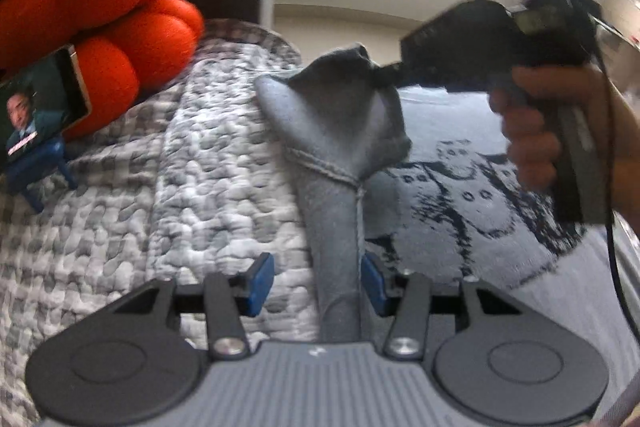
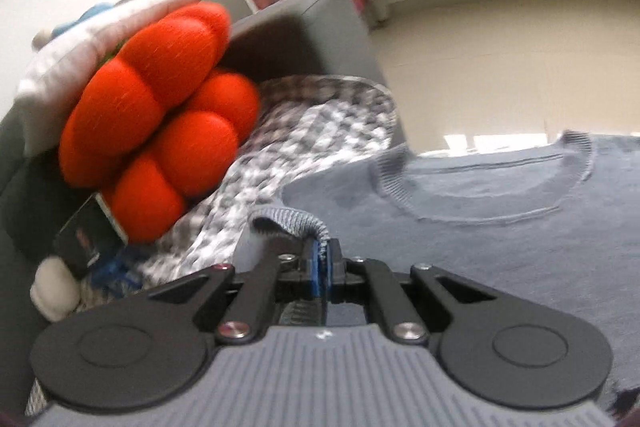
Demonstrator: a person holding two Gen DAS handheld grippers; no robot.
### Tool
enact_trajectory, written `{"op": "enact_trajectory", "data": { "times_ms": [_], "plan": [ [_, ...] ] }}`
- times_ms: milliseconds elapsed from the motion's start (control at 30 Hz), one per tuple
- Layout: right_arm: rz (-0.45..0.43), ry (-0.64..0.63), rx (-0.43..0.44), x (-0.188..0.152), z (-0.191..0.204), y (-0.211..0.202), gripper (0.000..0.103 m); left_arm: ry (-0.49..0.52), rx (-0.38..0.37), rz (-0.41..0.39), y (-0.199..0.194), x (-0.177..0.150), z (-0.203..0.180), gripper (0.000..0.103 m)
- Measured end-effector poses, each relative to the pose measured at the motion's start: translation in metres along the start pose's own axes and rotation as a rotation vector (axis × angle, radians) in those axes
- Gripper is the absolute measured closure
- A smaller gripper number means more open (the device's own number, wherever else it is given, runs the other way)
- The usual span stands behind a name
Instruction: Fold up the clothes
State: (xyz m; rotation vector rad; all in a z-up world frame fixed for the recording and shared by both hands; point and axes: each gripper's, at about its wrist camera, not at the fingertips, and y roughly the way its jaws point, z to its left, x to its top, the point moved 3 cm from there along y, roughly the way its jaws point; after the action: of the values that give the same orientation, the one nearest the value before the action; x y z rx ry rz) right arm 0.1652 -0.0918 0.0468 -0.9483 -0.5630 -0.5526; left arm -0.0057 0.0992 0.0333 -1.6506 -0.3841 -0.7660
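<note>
The grey-blue sweater lies spread on the checked quilt, its sleeve running loose between the left gripper's 2 parted blue pads while the right gripper is clamped on the sleeve's ribbed cuff.

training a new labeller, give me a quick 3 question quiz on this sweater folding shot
1. True or false: the right gripper has its jaws shut on the sleeve cuff.
2. What lies under the sweater? A) bare wood B) quilted bedspread C) carpet
3. Fill in: the left gripper has its jaws ____, with the sleeve between them.

Key: 1 true; 2 B; 3 open
</note>
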Motion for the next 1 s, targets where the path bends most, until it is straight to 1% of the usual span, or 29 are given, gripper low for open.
{"op": "enact_trajectory", "data": {
  "times_ms": [67,200,333,433,500,567,700,800,867,933,967,1000],
  "plan": [
    [-0.008,0.023,-0.006,0.005,-0.007,-0.003,0.099,0.027,-0.018,0.005,0.000,-0.001,-0.007,0.053],
    [-0.003,0.048,-0.057,0.010,-0.020,-0.004,0.099,0.078,-0.074,0.008,-0.003,-0.004,-0.019,0.051],
    [0.016,0.046,-0.115,0.009,-0.030,0.001,0.099,0.114,-0.090,0.029,-0.001,-0.007,-0.026,0.050],
    [-0.016,0.071,-0.134,0.005,-0.039,-0.003,0.099,0.132,-0.100,0.044,0.000,-0.008,-0.030,0.050],
    [-0.053,0.073,-0.151,0.002,-0.042,-0.008,0.099,0.123,-0.104,0.046,0.000,-0.008,-0.028,0.050],
    [-0.061,0.062,-0.188,-0.001,-0.044,-0.007,0.099,0.122,-0.101,0.050,0.000,-0.008,-0.028,0.050],
    [-0.010,0.039,-0.229,-0.006,-0.045,0.005,0.099,0.129,-0.097,0.053,0.000,-0.009,-0.027,0.050],
    [-0.023,0.048,-0.234,-0.005,-0.048,0.000,0.098,0.099,-0.119,0.033,-0.006,-0.007,-0.022,0.050],
    [-0.042,0.081,-0.234,-0.004,-0.054,-0.007,0.098,0.073,-0.125,0.025,-0.008,-0.004,-0.019,0.050],
    [-0.030,0.082,-0.248,-0.005,-0.057,-0.007,0.098,0.054,-0.124,0.021,-0.008,-0.002,-0.016,0.050],
    [-0.010,0.067,-0.249,-0.008,-0.056,-0.005,0.098,0.045,-0.118,0.021,-0.008,-0.002,-0.014,0.050],
    [0.010,0.052,-0.251,-0.011,-0.055,-0.002,0.093,0.035,-0.105,0.020,-0.007,-0.001,-0.011,0.050]
  ]
}}
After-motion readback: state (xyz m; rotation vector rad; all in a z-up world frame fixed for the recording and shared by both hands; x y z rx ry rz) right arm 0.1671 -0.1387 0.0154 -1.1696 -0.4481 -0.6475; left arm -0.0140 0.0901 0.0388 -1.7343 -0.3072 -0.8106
